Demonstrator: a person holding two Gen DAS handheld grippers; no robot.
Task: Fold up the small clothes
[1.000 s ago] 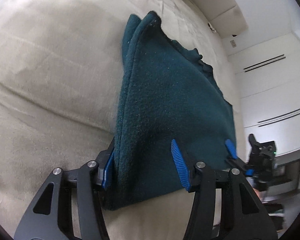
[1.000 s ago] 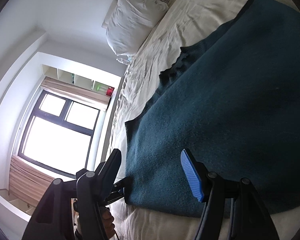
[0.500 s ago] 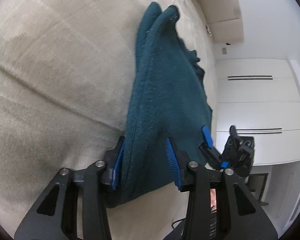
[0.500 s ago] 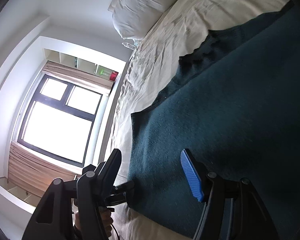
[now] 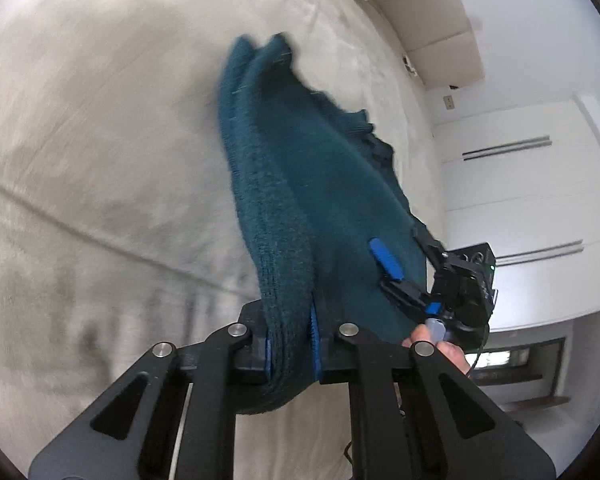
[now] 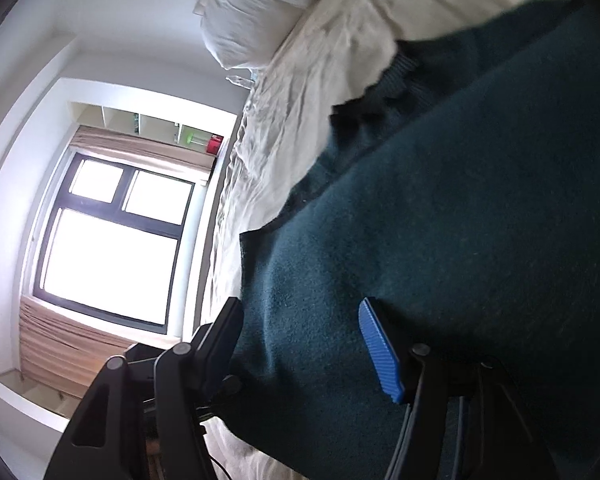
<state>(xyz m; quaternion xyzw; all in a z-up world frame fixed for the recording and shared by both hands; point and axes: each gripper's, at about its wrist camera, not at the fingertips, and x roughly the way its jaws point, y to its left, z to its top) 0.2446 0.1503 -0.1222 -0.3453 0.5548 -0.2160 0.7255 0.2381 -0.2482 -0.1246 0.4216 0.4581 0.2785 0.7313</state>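
While the teal knit garment [image 5: 312,184] lifts off the beige bedspread [image 5: 100,140], the left gripper [image 5: 292,344] has just closed its jaws and now pinches a bunched near edge of the fabric between its blue pads. The right gripper [image 6: 304,344] sits at the other near corner, jaws spread, cloth lying between them, pads not pressing. A hand [image 5: 440,340] holds it. White pillow [image 6: 260,4] and window [image 6: 112,240] beyond.

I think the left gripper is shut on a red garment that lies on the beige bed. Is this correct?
Not quite: the garment is dark teal, not red, as the left wrist view shows. The left gripper is indeed shut on its folded edge, its jaws having just closed, over the beige bed.
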